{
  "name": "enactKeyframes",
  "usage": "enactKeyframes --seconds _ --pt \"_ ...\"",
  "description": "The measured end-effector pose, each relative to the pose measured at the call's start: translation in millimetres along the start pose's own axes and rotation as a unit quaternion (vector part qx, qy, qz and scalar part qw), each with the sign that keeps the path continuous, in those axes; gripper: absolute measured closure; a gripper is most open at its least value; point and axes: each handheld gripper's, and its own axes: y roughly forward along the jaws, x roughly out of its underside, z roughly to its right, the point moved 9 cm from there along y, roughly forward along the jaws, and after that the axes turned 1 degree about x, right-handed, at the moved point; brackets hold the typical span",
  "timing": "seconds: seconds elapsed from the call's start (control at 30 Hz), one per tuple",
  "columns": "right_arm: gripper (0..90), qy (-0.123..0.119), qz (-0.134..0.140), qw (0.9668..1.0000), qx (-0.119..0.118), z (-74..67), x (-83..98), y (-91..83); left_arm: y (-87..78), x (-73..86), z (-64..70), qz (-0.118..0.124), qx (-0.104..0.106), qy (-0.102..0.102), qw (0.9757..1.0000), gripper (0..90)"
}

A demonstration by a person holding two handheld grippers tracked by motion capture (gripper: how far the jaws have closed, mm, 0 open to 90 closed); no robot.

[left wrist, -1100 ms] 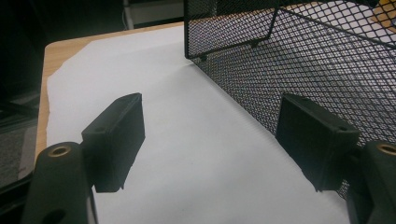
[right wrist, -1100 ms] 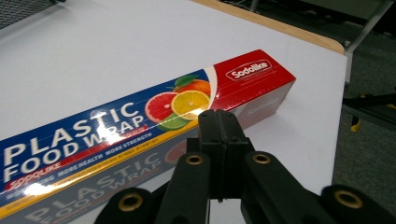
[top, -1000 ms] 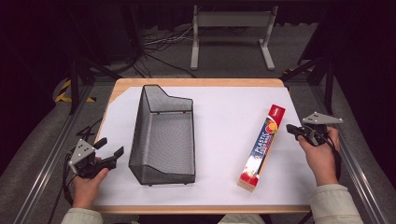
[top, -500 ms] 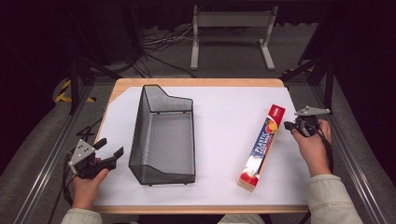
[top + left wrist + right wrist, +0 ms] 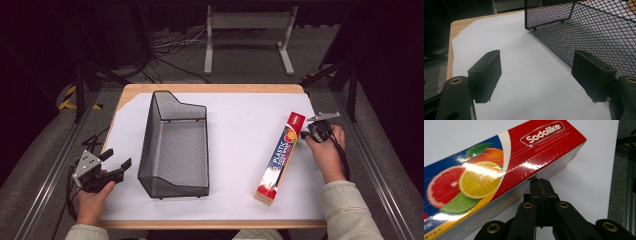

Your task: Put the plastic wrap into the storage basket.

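Observation:
A long plastic-wrap box point(image 5: 280, 157) with citrus pictures and a red end point(image 5: 499, 162) lies on the white sheet at the right. My right gripper point(image 5: 303, 134) is shut with nothing in it, its tips point(image 5: 540, 182) against the box's side near the red end. A black wire-mesh basket point(image 5: 175, 145) stands left of centre. My left gripper point(image 5: 116, 159) is open at the table's front left corner, beside the basket's mesh wall point(image 5: 586, 32), its pads point(image 5: 487, 72) wide apart over bare paper.
The white sheet point(image 5: 240, 130) covers a wooden table point(image 5: 210, 89). Metal rails run along both sides, and a stand with cables sits on the floor behind. Open paper lies between basket and box.
My right gripper has moved left and slightly forward, up to the box's red end. The left gripper has stayed put.

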Motion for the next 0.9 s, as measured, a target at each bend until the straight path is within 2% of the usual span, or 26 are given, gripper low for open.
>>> enactKeyframes --seconds 0.2,0.37,0.5,0.6,0.67,0.77,0.87,0.9 --pt "90.0 0.013 0.01 0.9997 -0.018 -2.3 -6.7 6.4 -1.0 -0.1 -1.3 0.001 -0.001 -0.003 1.0 24.5" --pt "90.0 -0.001 0.011 0.9998 -0.019 -9.5 -15.2 12.4 0.2 -0.5 -0.5 0.001 0.0 -0.002 1.0 24.5" --pt "90.0 -0.02 0.01 0.9994 -0.028 -22.1 -23.5 20.0 1.3 -1.1 0.0 0.001 0.001 -0.001 1.0 24.6" --pt "90.0 -0.025 0.007 0.9991 -0.032 -29.7 -26.0 24.3 1.5 -1.3 -0.2 0.002 0.001 -0.002 1.0 24.5" --pt "90.0 -0.036 0.01 0.9985 -0.04 -37.2 -29.3 28.3 1.5 -1.3 -0.9 0.002 0.001 -0.002 1.0 24.5" --pt "90.0 -0.05 0.014 0.9966 -0.063 -50.3 -33.7 31.3 1.6 -1.2 -1.5 0.001 0.0 -0.003 1.0 24.6" --pt "90.0 -0.07 0.006 0.9959 -0.057 -56.5 -34.8 33.3 1.1 -1.4 -1.9 0.003 -0.001 -0.005 1.0 24.6" --pt "90.0 -0.07 0.004 0.9959 -0.057 -56.1 -34.2 33.2 1.0 -1.3 -2.1 0.002 -0.001 -0.004 1.0 24.6"
